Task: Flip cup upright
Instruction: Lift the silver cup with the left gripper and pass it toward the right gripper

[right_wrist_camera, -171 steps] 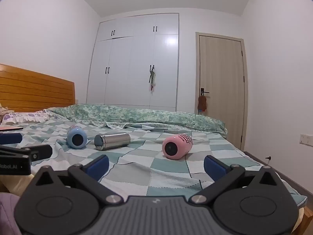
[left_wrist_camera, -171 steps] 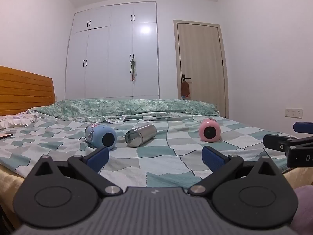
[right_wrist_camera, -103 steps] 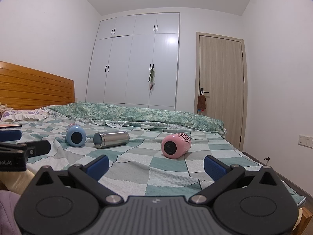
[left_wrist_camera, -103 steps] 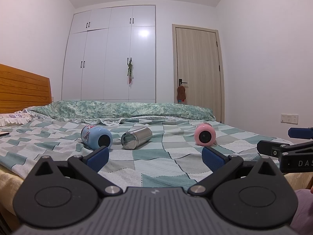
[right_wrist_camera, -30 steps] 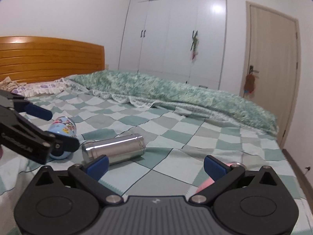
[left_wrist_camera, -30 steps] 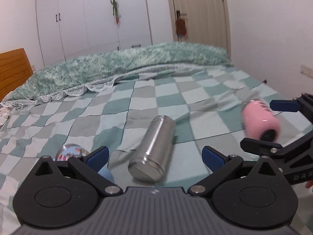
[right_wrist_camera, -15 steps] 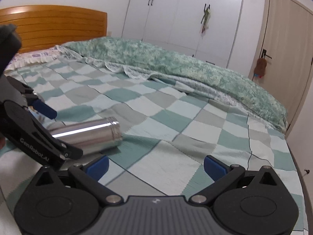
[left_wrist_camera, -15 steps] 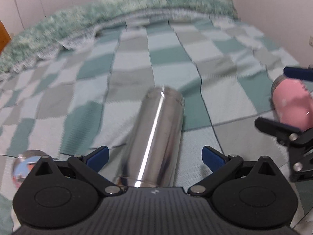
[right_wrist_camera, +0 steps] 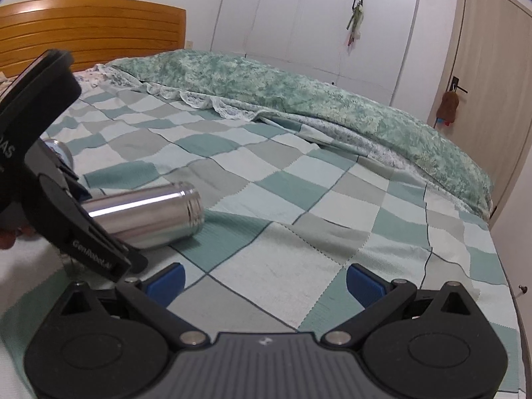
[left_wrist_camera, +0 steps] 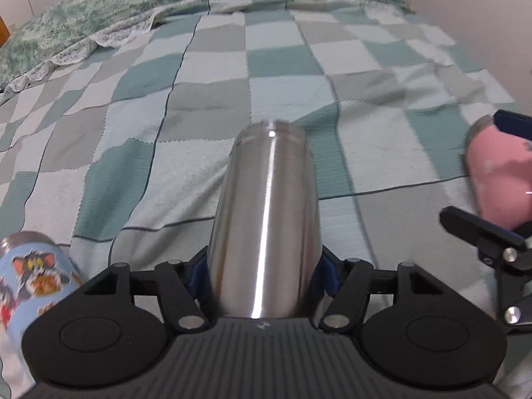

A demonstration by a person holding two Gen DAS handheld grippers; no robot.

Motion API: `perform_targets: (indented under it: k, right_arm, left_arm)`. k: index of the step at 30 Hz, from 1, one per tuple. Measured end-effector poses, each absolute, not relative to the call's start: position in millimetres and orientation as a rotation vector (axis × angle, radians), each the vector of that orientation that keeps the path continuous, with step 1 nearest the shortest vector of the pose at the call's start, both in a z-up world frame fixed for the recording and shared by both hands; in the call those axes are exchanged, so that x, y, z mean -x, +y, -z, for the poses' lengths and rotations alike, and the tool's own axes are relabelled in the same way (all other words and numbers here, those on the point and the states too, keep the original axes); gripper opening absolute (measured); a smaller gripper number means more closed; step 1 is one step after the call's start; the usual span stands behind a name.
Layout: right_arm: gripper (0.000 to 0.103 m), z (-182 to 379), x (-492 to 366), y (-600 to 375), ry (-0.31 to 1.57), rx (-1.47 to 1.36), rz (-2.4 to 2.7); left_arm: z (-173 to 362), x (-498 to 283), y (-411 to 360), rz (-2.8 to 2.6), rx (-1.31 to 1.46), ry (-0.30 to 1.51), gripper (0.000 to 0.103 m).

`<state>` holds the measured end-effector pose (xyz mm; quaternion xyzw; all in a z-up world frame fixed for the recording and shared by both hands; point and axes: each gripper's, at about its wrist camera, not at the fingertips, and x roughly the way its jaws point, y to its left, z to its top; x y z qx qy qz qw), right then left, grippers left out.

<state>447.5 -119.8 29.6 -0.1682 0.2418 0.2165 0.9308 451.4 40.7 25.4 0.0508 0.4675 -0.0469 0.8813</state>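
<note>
A steel cup [left_wrist_camera: 266, 219] lies on its side on the checked bedspread, pointing away from my left camera. My left gripper [left_wrist_camera: 264, 276] is shut on the steel cup near its close end; the blue pads press both sides. It also shows in the right wrist view [right_wrist_camera: 146, 214], with the left gripper [right_wrist_camera: 79, 199] around it. A pink cup [left_wrist_camera: 495, 183] lies at the right, with my right gripper's fingers [left_wrist_camera: 478, 229] on either side of it. My right gripper [right_wrist_camera: 264, 281] is open in its own view; the pink cup is hidden there.
A light-blue cartoon cup [left_wrist_camera: 30, 282] lies at the lower left, and its top shows in the right wrist view [right_wrist_camera: 60, 149]. A rumpled green quilt [right_wrist_camera: 299, 99] lies across the far side of the bed. The wooden headboard [right_wrist_camera: 83, 30], wardrobe and door stand behind.
My left gripper has moved in over the steel cup and shut on it. My right gripper has moved closer around the pink cup.
</note>
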Motion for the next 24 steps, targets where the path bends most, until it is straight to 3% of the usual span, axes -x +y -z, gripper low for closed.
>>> perform_targets:
  k: [14, 24]
  right_arm:
    - [0.103, -86.9, -327.7, -145.9, 0.45, 0.351, -0.424]
    - [0.103, -87.8, -222.2, -177.2, 0.479, 0.346, -0.402]
  left_arm:
    - [-83.1, -329.0, 12.3, 0.142, -0.024, 0.853, 0.063]
    - [-76.4, -213.9, -17.8, 0.152, 0.089, 0.813, 0.063]
